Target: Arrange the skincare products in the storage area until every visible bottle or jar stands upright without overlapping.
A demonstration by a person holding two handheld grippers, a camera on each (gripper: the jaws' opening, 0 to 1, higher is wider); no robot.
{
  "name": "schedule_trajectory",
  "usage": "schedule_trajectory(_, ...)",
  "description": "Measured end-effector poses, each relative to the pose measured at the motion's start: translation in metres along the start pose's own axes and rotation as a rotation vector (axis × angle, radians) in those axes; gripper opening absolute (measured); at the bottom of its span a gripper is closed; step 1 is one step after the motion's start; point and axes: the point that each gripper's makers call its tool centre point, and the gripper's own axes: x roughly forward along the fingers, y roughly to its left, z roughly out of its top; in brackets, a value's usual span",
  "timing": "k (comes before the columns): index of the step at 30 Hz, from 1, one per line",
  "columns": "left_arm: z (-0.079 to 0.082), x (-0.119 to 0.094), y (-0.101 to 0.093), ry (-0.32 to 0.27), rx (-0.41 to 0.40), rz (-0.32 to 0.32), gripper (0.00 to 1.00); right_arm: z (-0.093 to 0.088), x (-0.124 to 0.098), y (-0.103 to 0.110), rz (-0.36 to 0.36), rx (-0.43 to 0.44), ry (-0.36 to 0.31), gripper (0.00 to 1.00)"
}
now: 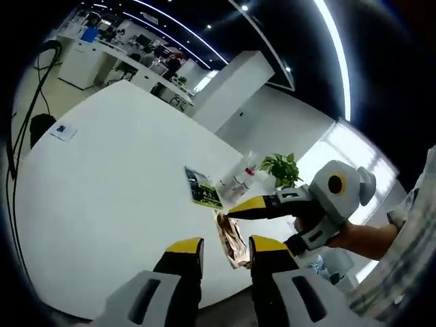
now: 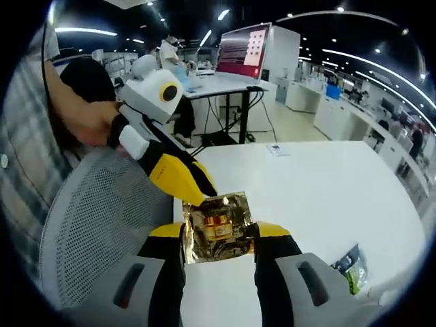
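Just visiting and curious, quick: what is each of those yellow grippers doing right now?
Left gripper: open, gold foil packet lying between its jaws on the white table.
Right gripper: jaws flank the packet; cannot tell if clamped.

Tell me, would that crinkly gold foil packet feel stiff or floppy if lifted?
Probably floppy: the crinkly gold foil packet looks creased and thin, lying nearly flat on the white table. Likely light and unlikely to roll. Its shiny foil may slip between the right gripper jaws.

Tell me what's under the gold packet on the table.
The gold packet lies on the white table near its edge, between the right gripper jaws. Whatever sits directly beneath it is covered; the left gripper touches its far edge.
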Motion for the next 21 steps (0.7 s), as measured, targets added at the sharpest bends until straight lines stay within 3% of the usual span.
schedule_trajectory(9, -0.005, 0.000, 0.000, 0.033, -0.017, -0.011, 0.18, 0.012, 0.004, 0.011, 0.022, -0.057, -0.015, 0.38)
schedule_trajectory(12, -0.009, -0.001, -0.005, 0.056, -0.016, -0.042, 0.09, 0.014, 0.006, 0.015, 0.032, -0.065, -0.017, 0.38)
schedule_trajectory(13, -0.007, -0.002, -0.006, 0.046, -0.017, -0.046, 0.01, 0.014, 0.007, 0.016, 0.036, -0.069, -0.012, 0.37)
schedule_trajectory(15, -0.006, -0.006, 0.000, 0.040, -0.001, -0.015, 0.01, 0.014, 0.009, 0.018, 0.043, -0.082, -0.006, 0.36)
schedule_trajectory(17, -0.004, -0.007, -0.002, 0.034, -0.044, -0.036, 0.01, 0.015, 0.009, 0.018, 0.048, -0.084, -0.004, 0.37)
schedule_trajectory(21, -0.001, -0.010, -0.003, 0.017, -0.025, -0.040, 0.00, 0.014, 0.007, 0.017, 0.074, -0.096, 0.021, 0.39)
